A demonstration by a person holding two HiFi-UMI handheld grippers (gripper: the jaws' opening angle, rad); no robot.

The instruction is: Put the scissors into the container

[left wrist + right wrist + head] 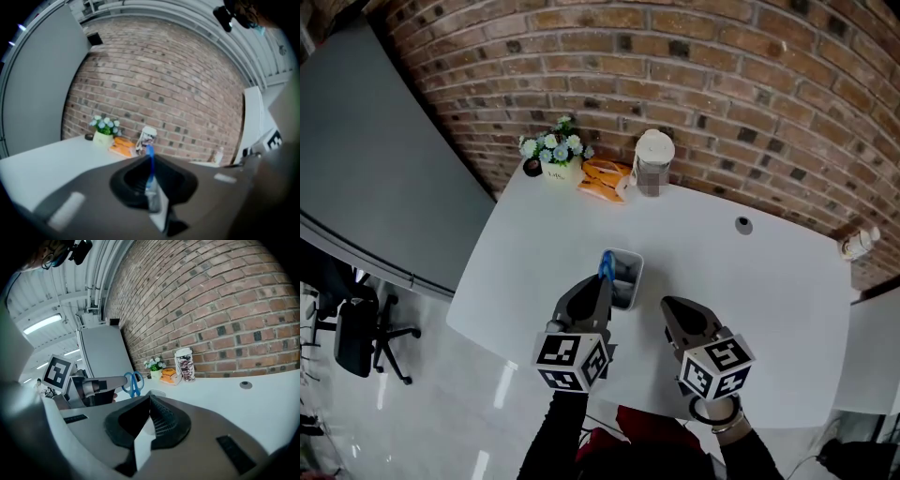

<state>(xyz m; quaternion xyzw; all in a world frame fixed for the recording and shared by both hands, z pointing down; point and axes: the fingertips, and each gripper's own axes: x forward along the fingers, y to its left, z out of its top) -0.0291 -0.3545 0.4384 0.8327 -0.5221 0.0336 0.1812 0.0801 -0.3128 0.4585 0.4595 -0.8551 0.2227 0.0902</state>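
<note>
Two claws: left claw (604,279), right claw (668,306). Two marker cubes, one per claw (572,361) (715,366). One pair of blue-handled scissors (605,267). One grey container (633,267). One white tabletop (769,300), carrying one pot of flowers (555,152), one small dark round thing (532,167), one orange packet (605,178), one white-lidded jar (653,161), one round grommet (743,225), one small bottle (860,244). One office chair (356,333) on the floor.

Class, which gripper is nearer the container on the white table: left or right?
Left. The left gripper, shut on the scissors, is at the left rim of the container; the right gripper is apart, to its right and closer to the person.
</note>
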